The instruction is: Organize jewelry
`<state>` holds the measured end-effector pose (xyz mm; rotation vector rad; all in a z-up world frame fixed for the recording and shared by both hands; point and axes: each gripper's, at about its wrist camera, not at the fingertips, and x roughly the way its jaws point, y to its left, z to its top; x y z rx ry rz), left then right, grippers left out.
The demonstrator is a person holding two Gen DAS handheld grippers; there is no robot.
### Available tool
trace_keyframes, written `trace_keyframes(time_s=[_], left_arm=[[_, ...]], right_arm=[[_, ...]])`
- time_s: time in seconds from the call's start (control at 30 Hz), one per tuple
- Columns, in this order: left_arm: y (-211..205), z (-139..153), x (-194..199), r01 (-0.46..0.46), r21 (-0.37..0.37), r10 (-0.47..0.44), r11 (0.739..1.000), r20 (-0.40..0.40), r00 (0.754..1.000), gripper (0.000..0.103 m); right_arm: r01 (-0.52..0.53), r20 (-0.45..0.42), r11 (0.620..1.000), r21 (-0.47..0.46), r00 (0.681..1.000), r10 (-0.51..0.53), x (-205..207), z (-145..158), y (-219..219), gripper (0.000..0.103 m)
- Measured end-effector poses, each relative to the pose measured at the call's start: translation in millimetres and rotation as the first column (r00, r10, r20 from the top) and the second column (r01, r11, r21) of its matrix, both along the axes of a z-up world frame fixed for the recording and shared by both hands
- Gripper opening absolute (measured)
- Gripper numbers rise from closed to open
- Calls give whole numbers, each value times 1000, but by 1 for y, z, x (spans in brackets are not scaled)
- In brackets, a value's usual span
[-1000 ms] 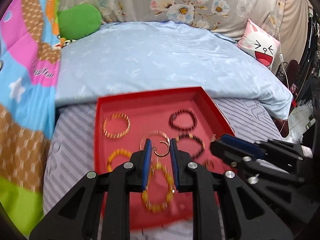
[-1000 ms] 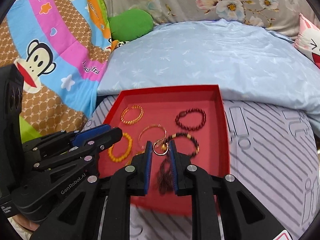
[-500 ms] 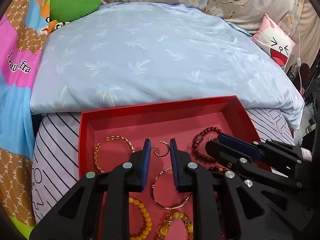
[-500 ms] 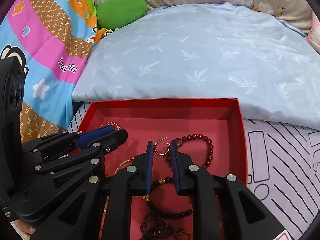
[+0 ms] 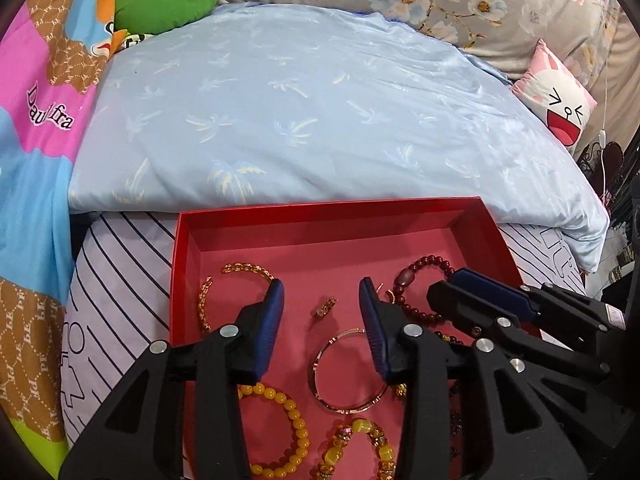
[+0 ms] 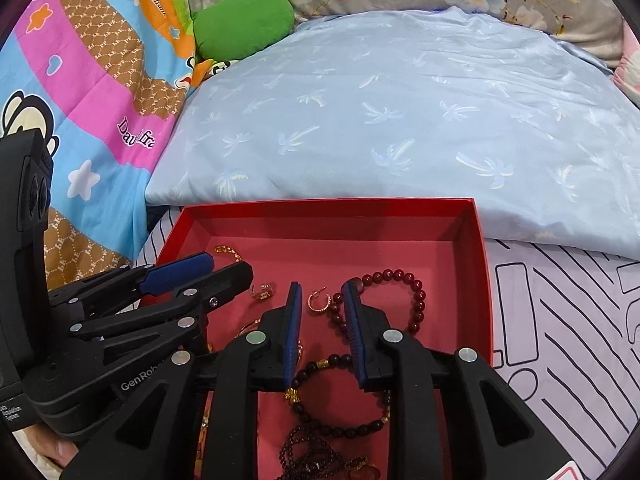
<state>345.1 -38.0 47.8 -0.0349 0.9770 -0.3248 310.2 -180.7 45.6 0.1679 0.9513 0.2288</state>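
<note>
Change: both tongs are parted since half a second ago, and the earrings are released.
Left tongs (image 5: 321,304): spread wide, one earring (image 5: 325,306) lies between them.
Right tongs (image 6: 320,300): narrowly parted, empty, second earring (image 6: 319,300) lies between the tips.
Tray (image 5: 320,210): red, set on the bed.

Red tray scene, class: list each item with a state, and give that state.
Left gripper: open, empty.
Right gripper: open, empty.
Red tray: lidless, holding jewelry.
Left earring: lying loose between the left fingers.
Right earring: lying loose between the right fingers.
</note>
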Motion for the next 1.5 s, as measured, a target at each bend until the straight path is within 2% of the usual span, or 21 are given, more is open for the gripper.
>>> trace_keyframes(time_s=[0.33, 0.43, 0.63, 0.77, 1.13, 1.37, 1.5], left_arm=[[-7, 24, -35, -14, 56, 10, 998, 67, 998, 37], [-8, 32, -49, -18, 54, 14, 998, 75, 997, 37], [-13, 43, -89, -22, 93, 12, 995, 100, 995, 37], [-13, 47, -113, -26, 90, 17, 996, 102, 995, 37], [-12, 48, -169, -49, 114, 35, 992, 120, 992, 38], [-9, 35, -193, -86, 128, 71, 988, 122, 990, 51], [-5, 30, -201, -113, 137, 97, 984, 119, 988, 64]], right_arm=[[41, 41, 999, -11, 998, -40, -37, 21, -6, 28], [63, 48, 998, 1, 997, -63, -57, 29, -9, 29], [99, 86, 995, -29, 992, -97, -99, 44, -8, 30], [116, 94, 992, -43, 989, -112, -122, 50, -7, 31], [177, 103, 982, -64, 980, -170, -180, 45, -12, 45], [200, 101, 976, -91, 976, -191, -203, 34, -16, 51], [210, 105, 972, -108, 974, -199, -211, 29, -17, 58]])
